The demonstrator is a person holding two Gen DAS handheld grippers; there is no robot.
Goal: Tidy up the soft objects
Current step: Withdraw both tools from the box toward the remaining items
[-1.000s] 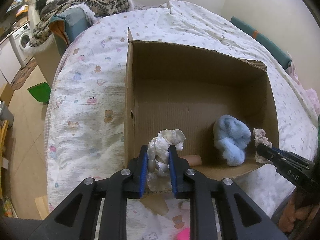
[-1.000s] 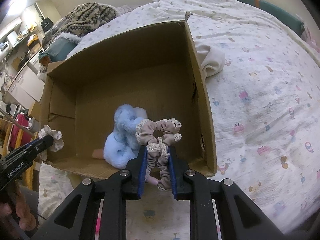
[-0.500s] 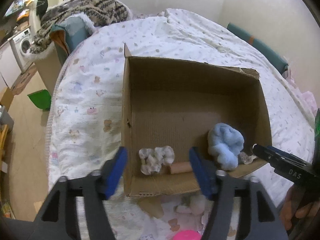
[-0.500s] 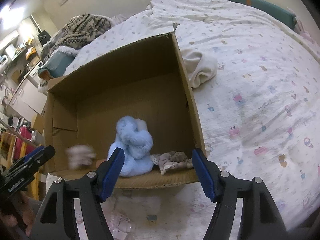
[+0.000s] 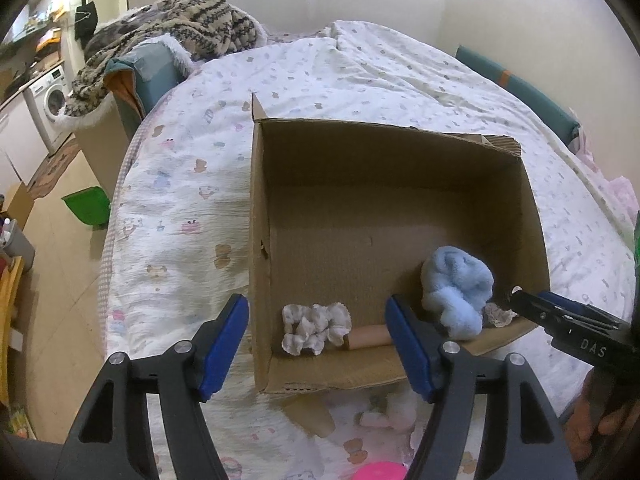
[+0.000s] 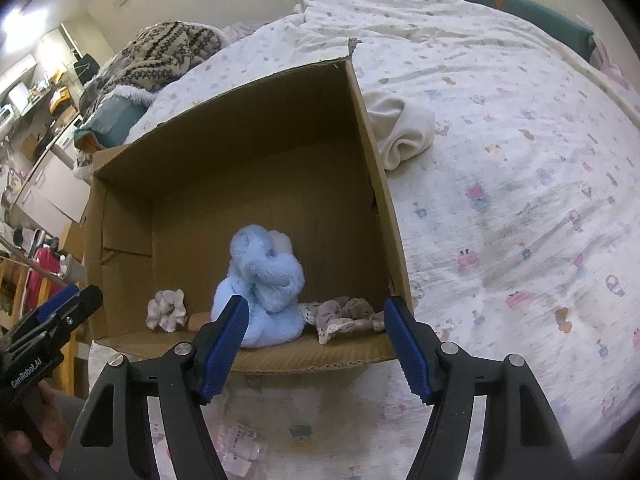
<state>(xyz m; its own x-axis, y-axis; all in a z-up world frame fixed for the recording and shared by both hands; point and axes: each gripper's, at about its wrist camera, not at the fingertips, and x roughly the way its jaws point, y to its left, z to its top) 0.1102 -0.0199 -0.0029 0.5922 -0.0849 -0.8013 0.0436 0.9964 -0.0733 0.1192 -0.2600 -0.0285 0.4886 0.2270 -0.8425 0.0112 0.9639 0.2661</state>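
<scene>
An open cardboard box [image 5: 384,184] stands on the bed; it also shows in the right wrist view [image 6: 256,184]. Inside along its near wall lie a white scrunchie [image 5: 314,329], a pinkish roll [image 5: 368,336], a fluffy blue soft toy [image 5: 456,294] and a beige lace scrunchie [image 6: 344,314]. The white scrunchie [image 6: 167,310] and blue toy [image 6: 260,280] show in the right wrist view too. My left gripper [image 5: 318,346] is open and empty above the box's near edge. My right gripper [image 6: 316,346] is open and empty, just short of the box's near edge.
A cream cloth [image 6: 400,128] lies on the bed right of the box. A patterned blanket [image 5: 176,36] is heaped at the bed's far left. Small soft pieces [image 5: 394,414] and a pink object [image 5: 378,471] lie on the bed below the box. A green bin [image 5: 86,208] stands on the floor.
Both grippers opened and drew back from the box. The white scrunchie dropped into the box's left near corner, the beige lace scrunchie beside the blue toy.
</scene>
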